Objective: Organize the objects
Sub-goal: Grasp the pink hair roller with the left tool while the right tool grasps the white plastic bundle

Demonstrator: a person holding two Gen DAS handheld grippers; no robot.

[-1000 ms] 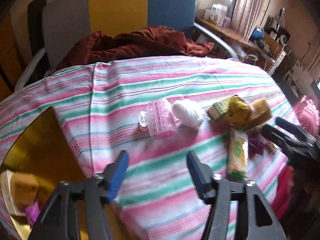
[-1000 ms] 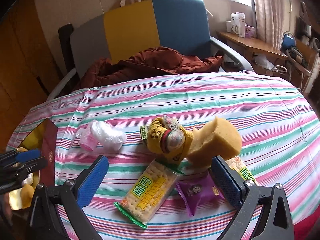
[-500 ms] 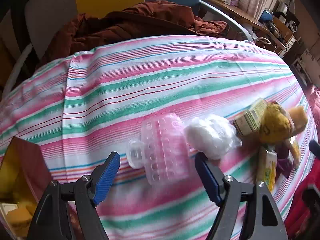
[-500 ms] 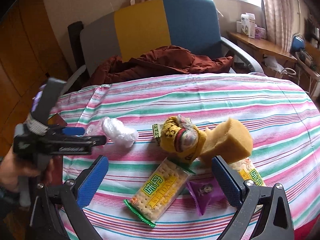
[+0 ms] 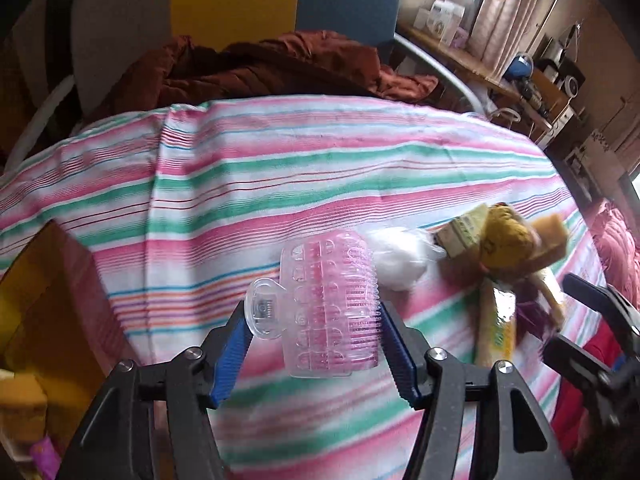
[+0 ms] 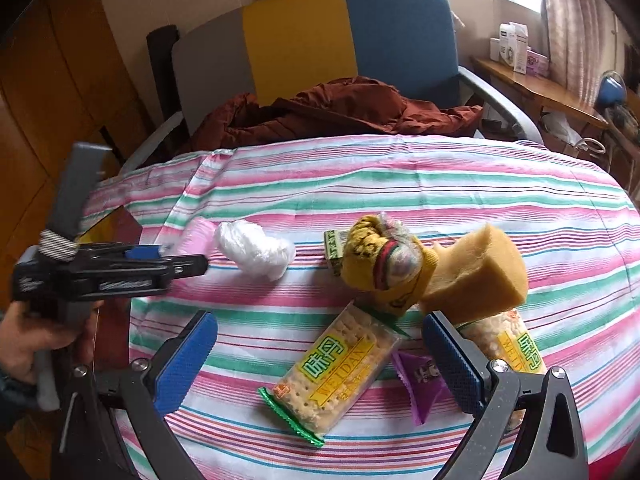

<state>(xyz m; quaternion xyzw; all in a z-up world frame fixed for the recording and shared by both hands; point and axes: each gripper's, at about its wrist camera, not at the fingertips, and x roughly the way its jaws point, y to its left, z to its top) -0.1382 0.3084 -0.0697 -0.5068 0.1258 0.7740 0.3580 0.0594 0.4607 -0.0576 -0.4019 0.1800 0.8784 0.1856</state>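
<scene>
My left gripper (image 5: 316,344) is shut on a clear pink hair roller (image 5: 332,308), its blue pads touching both sides. The roller shows as a pink patch in the right wrist view (image 6: 198,234), beside the left gripper (image 6: 176,264). A white crumpled plastic bag (image 5: 400,258) (image 6: 254,248) lies just right of it. Further right sit a yellow knit sock bundle (image 6: 380,260), a yellow sponge (image 6: 480,268), a cracker pack (image 6: 340,368) and a purple sachet (image 6: 424,380). My right gripper (image 6: 320,364) is open, low over the cracker pack.
A gold-lined box (image 5: 36,320) stands off the table's left edge, with items inside. A second cracker pack (image 6: 508,344) lies under the sponge. A chair with a dark red jacket (image 6: 340,112) stands behind the striped tablecloth (image 6: 400,184).
My left gripper moved forward onto the pink roller and closed on it. My right gripper stayed open over the cracker pack, shifting only slightly.
</scene>
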